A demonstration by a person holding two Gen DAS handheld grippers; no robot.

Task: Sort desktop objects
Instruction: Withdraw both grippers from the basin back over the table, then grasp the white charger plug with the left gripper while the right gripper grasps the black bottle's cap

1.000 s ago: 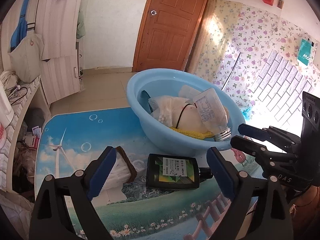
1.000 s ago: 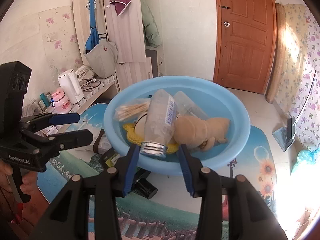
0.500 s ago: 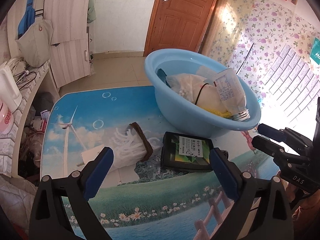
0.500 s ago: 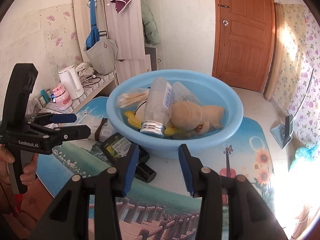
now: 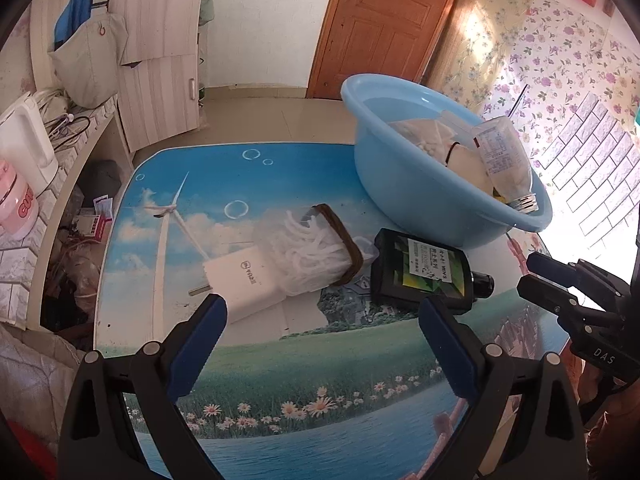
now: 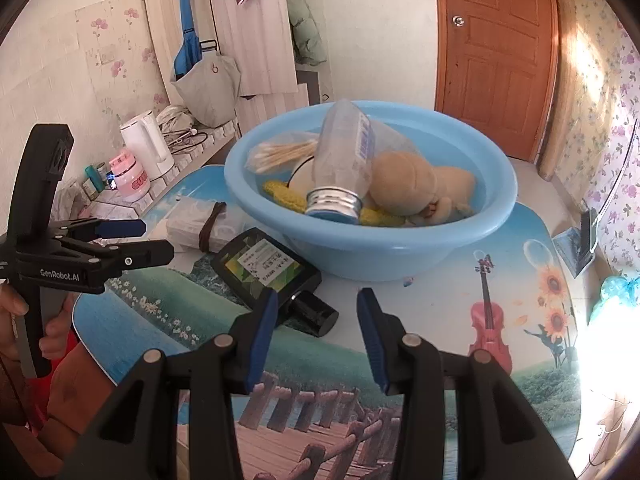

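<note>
Right wrist: left hand-held gripper [image 6: 138, 240] reads "GenRobot.AI".

Glossy blue plastic basin [image 6: 472, 236], clear plastic bottle [image 6: 344, 160] with ribbed metal cap in it beside a soft plush toy [image 6: 416, 184], glossy black plastic flask [image 5: 420, 270] with paper label near the basin, smooth glossy printed table [image 5: 280, 360], matt black tongs [image 5: 320, 336] with blue pads [image 5: 200, 338]

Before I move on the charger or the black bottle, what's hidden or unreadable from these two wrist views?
- Black bottle: label print too small in both views; a right gripper finger covers part of its neck in the right wrist view.
- Charger: mostly behind the left gripper in the right wrist view.
- Blue basin: its bottom is buried under the clear bottle and plush toy.
- Table's near edge: cut off behind the grippers.
</note>
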